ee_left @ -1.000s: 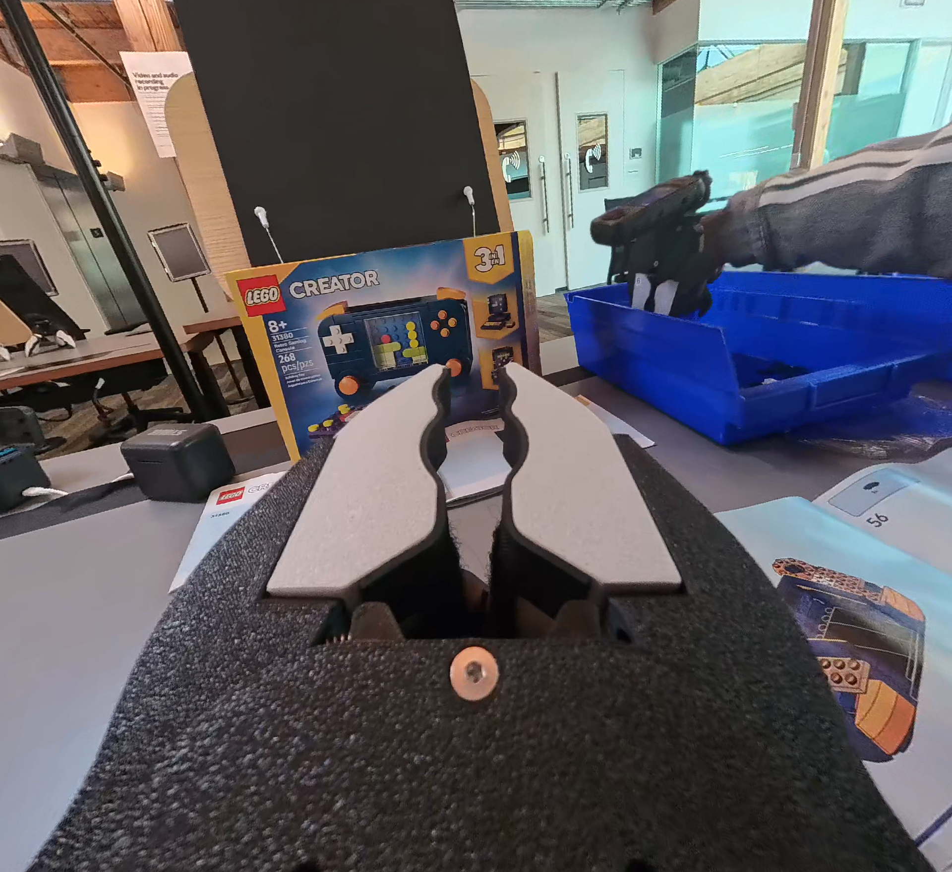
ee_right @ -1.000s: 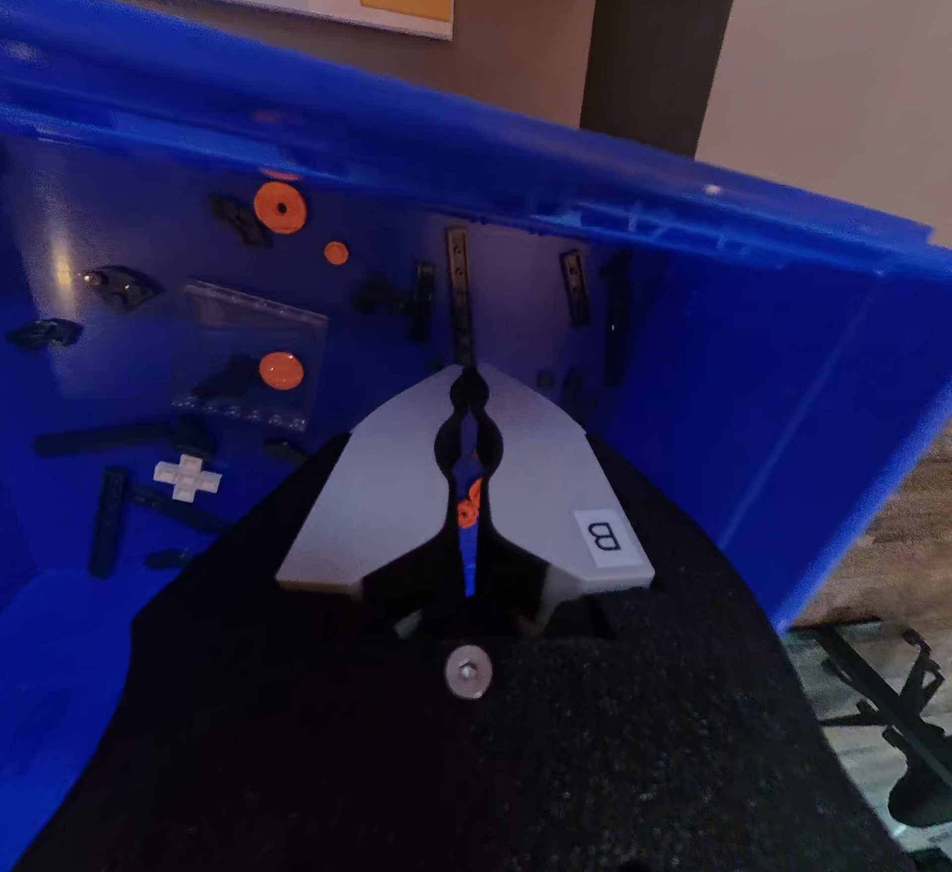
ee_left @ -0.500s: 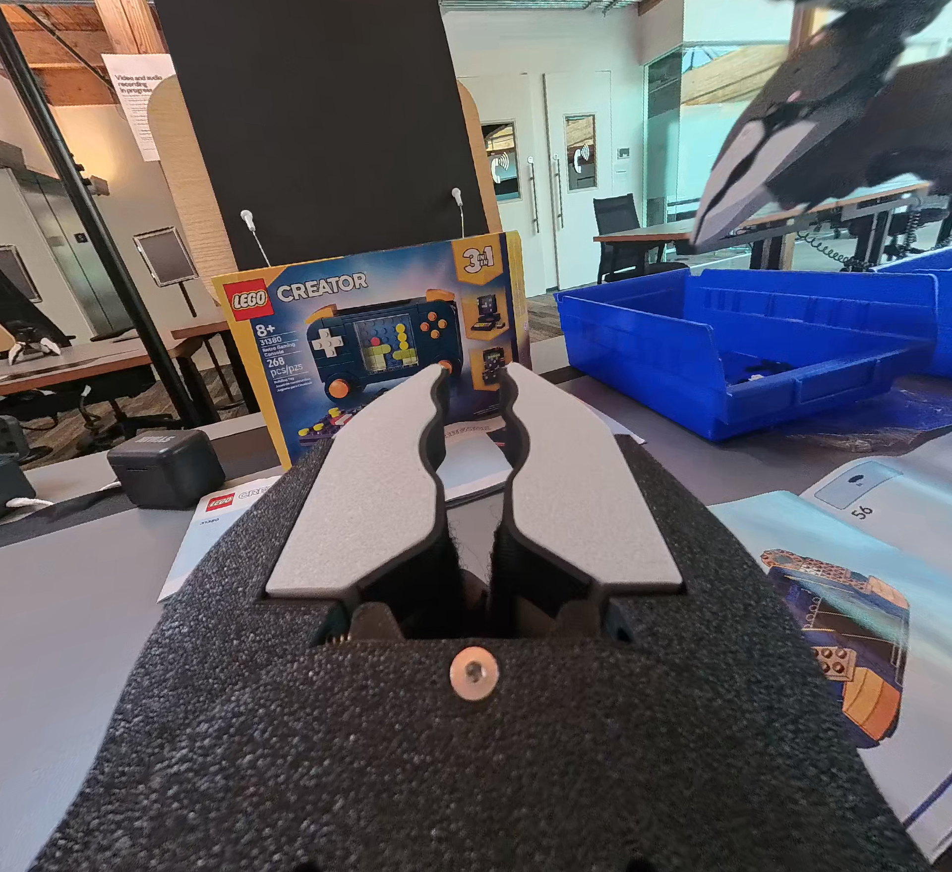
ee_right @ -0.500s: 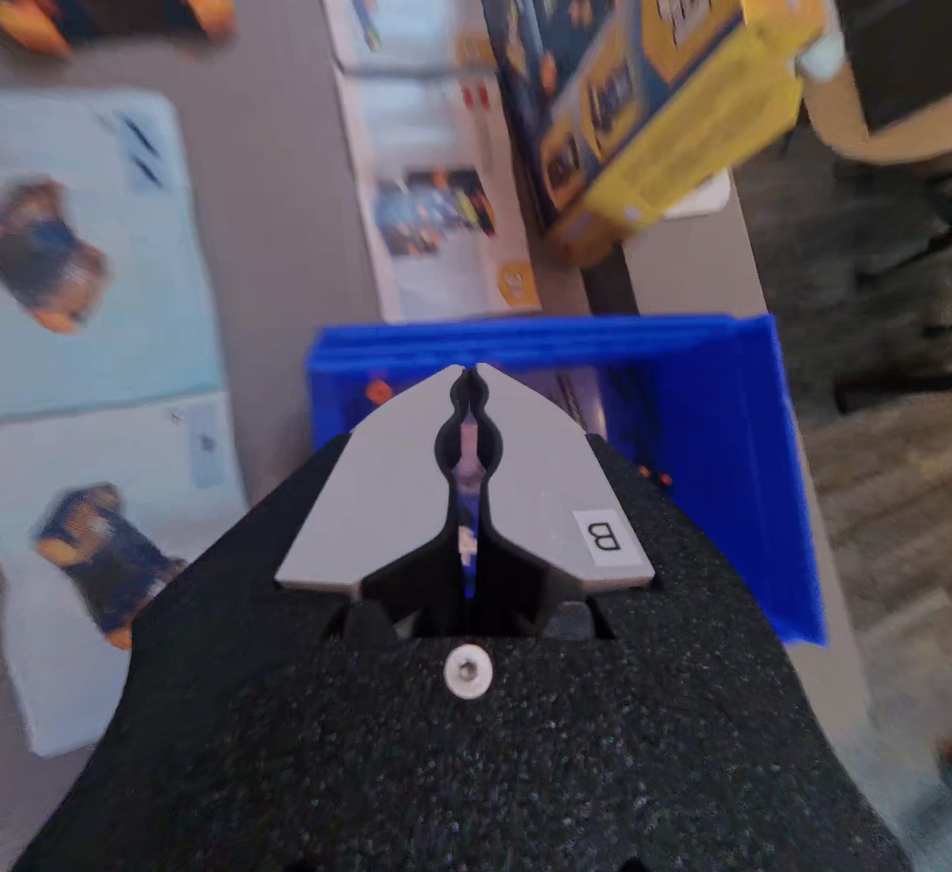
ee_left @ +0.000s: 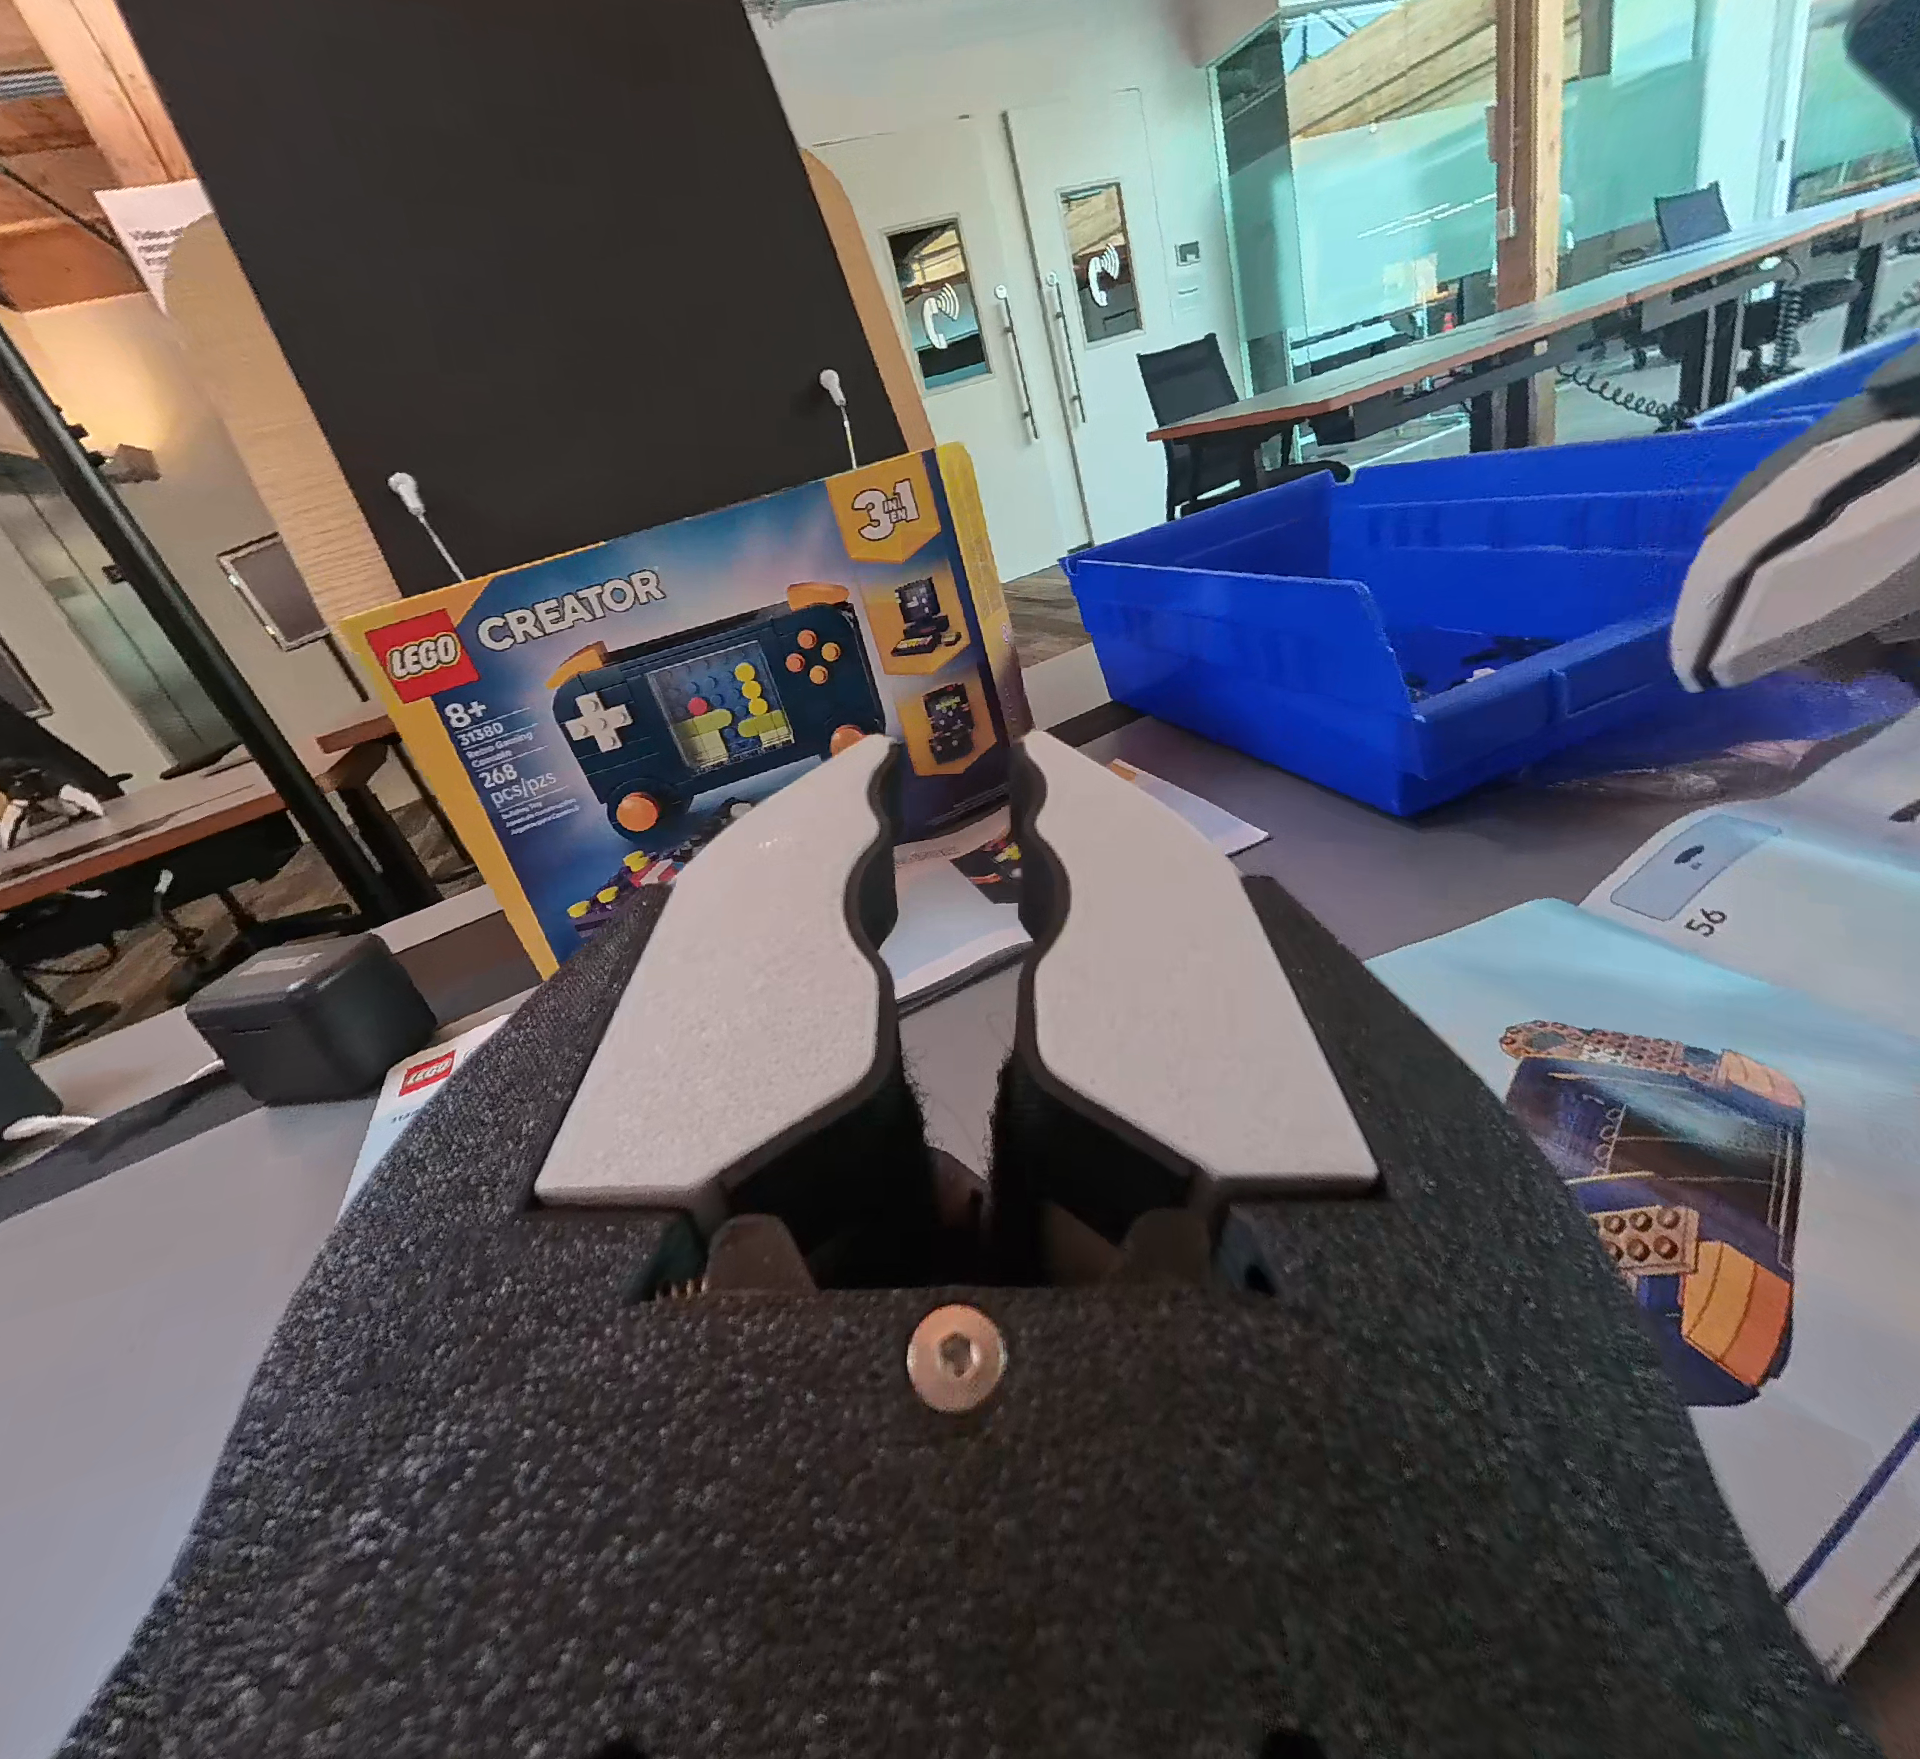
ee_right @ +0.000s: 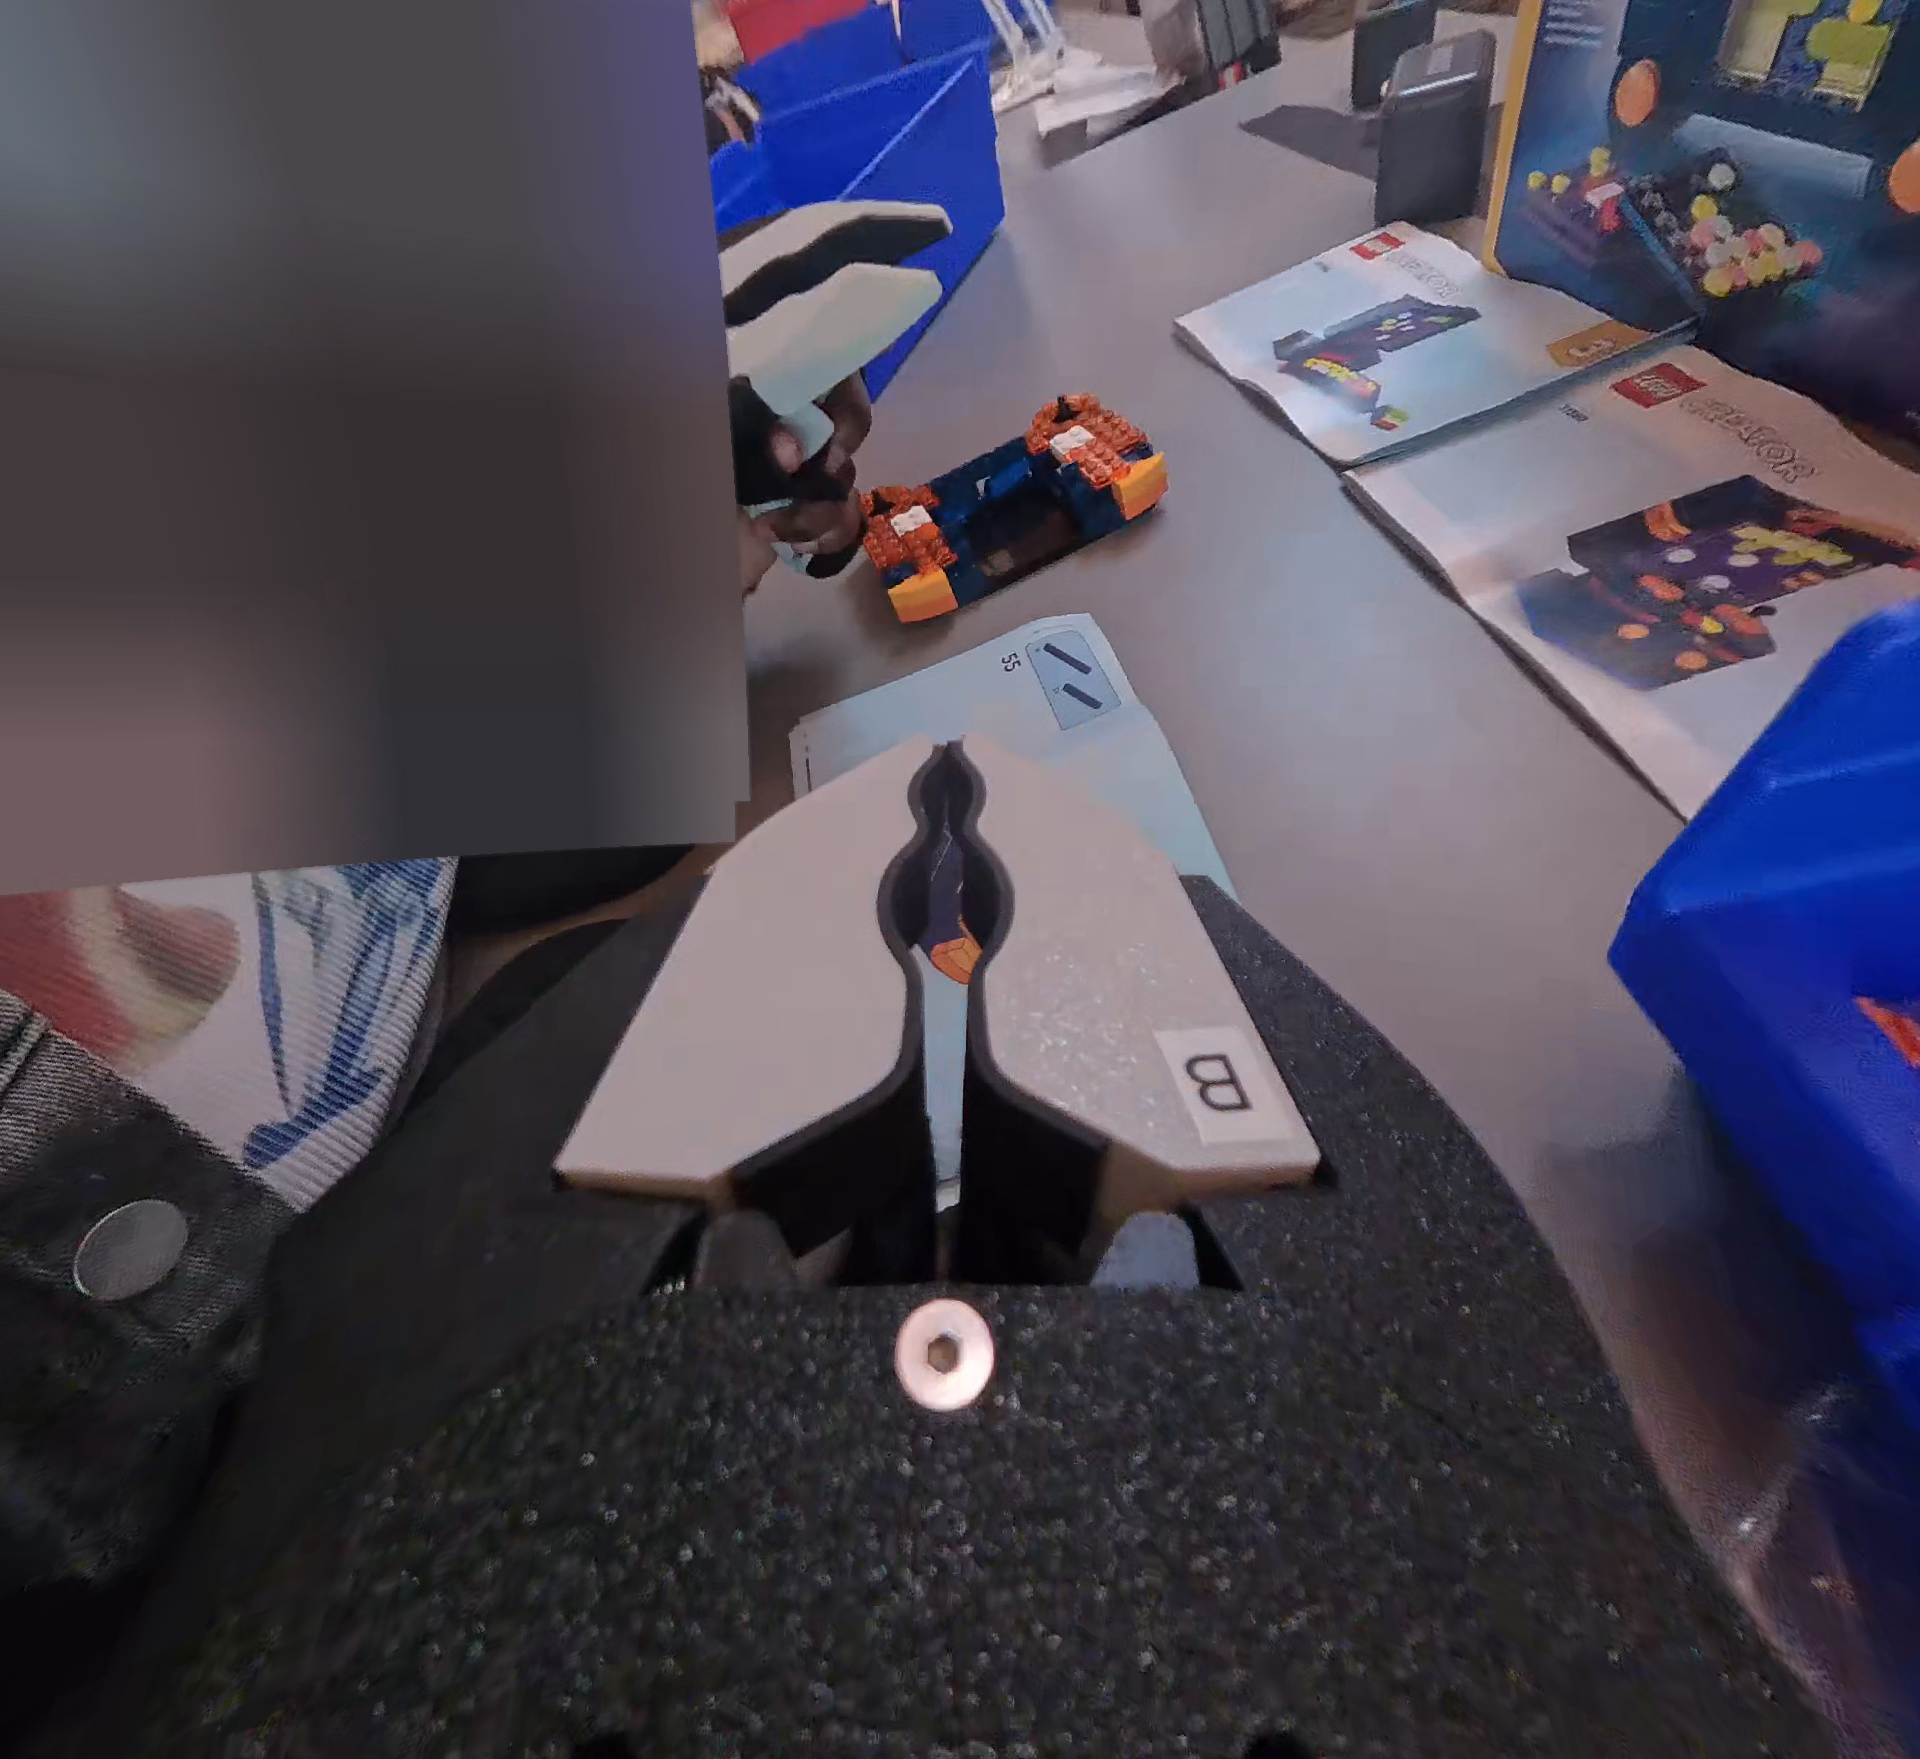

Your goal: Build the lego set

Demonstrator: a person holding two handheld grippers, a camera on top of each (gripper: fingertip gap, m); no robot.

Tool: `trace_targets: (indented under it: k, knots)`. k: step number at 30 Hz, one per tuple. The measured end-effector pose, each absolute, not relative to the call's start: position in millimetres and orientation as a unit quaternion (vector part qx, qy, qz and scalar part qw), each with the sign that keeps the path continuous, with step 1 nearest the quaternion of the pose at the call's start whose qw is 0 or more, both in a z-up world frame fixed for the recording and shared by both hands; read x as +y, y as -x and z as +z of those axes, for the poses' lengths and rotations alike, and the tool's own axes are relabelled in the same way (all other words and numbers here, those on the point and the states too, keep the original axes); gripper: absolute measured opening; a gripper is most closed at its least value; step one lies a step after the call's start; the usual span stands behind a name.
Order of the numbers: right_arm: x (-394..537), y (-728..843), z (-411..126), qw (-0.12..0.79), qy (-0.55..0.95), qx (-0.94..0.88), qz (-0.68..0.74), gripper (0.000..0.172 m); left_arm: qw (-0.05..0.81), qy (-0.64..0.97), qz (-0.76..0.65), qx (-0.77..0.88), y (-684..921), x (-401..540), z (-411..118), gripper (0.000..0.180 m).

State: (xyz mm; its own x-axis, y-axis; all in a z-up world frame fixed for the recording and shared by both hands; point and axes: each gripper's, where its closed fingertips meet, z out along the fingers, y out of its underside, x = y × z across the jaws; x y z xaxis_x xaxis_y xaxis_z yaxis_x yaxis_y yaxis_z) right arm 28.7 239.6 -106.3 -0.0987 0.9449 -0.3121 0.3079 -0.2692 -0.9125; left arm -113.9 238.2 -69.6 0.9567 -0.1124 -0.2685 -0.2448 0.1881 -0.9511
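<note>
Since a second ago the right gripper (ee_right: 951, 753) has left the blue bin (ee_left: 1299, 629). Left view: left gripper (ee_left: 954, 759) narrowly parted, bare, facing the toy box (ee_left: 665, 660). Right view: tips meet, seemingly on nothing, above an open booklet (ee_right: 1081, 722), near the brick model (ee_right: 1013, 504).

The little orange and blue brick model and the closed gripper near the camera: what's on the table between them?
In the right wrist view, an open light-blue instruction booklet lies between the model and the right gripper.
</note>
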Motion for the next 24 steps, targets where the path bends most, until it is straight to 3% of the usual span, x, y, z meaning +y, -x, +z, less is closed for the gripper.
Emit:
trace_targets:
  k: [10, 24]
  knots:
    - [225.6, -27.3, -156.8, 0.279, 0.604, -0.592, 0.454, 0.0, 0.73, 0.649, 0.043, 0.208, 91.2, 241.2, -86.3, 0.018]
    - [214.9, -24.6, -171.0, 0.277, 0.585, -0.629, 0.43, 0.005, 0.695, 0.645, 0.017, 0.316, 53.5, 235.6, -109.6, 0.019]
